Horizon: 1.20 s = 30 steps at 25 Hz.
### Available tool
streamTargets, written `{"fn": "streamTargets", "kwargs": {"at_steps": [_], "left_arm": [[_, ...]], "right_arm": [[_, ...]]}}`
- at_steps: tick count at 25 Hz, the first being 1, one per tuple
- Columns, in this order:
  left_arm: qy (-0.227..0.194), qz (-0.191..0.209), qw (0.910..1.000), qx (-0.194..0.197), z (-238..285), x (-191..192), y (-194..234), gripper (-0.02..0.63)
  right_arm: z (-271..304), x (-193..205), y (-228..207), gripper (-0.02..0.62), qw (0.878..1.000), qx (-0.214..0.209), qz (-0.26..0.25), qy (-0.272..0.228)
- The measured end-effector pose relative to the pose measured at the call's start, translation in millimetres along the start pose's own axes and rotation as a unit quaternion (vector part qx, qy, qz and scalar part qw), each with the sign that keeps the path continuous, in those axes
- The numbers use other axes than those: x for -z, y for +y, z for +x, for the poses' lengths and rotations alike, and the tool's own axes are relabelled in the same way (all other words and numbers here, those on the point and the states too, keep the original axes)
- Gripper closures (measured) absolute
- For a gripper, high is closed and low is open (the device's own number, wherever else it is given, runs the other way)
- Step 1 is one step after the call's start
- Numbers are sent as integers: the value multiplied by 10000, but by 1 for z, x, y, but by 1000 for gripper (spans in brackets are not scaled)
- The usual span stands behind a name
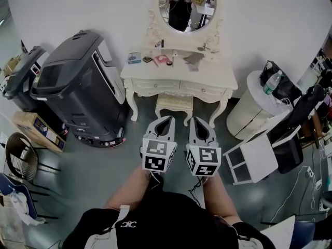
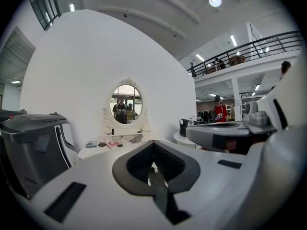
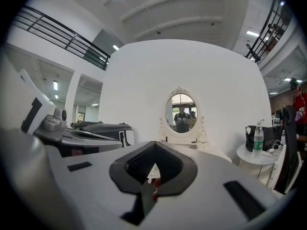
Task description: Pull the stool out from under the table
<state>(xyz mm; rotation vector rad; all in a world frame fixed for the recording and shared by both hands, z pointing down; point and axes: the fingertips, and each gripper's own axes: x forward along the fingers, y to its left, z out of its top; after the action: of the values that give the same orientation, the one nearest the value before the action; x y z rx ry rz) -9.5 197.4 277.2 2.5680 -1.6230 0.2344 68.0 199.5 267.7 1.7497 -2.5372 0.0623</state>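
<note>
Bright, even overhead light; soft shadows; heavy fisheye distortion at edges.

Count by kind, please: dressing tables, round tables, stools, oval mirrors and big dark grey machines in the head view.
Dressing table: 1
Round table: 1
Stool: 1
Oval mirror: 1
Dark grey machines: 2
Total: 6

1. A cream stool [image 1: 174,103] sits tucked under the white bench [image 1: 220,75] at upper centre.
2. The left gripper [image 1: 167,118] and right gripper [image 1: 194,119], side by side at centre, point towards the stool.
3. An oval mirror [image 1: 187,4] rises behind the bench.
4. A dark machine [image 1: 78,87] stands at left.
</note>
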Motion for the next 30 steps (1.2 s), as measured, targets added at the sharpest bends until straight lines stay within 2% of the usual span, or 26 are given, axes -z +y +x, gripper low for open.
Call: {"fn": "streamTargets", "kwargs": {"at_steps": [9, 15, 20, 25, 30], "left_arm": [[-132, 26, 9998, 117, 76, -29, 47, 606], [-72, -43, 9998, 200, 114, -36, 77, 606], [-57, -58, 9996, 271, 143, -43, 99, 606], [-13, -123, 9993, 364, 164, -44, 120, 606], [38, -101, 9988, 473, 179, -44, 133, 606]], "right_arm": [[86, -19, -24, 589, 9999, 80, -75, -93], [133, -23, -27, 589, 9998, 109, -146, 12], [169, -25, -34, 589, 9999, 123, 49, 66], [197, -25, -37, 590, 9974, 10, 699, 149], [217, -25, -37, 589, 9988, 211, 425, 155]]}}
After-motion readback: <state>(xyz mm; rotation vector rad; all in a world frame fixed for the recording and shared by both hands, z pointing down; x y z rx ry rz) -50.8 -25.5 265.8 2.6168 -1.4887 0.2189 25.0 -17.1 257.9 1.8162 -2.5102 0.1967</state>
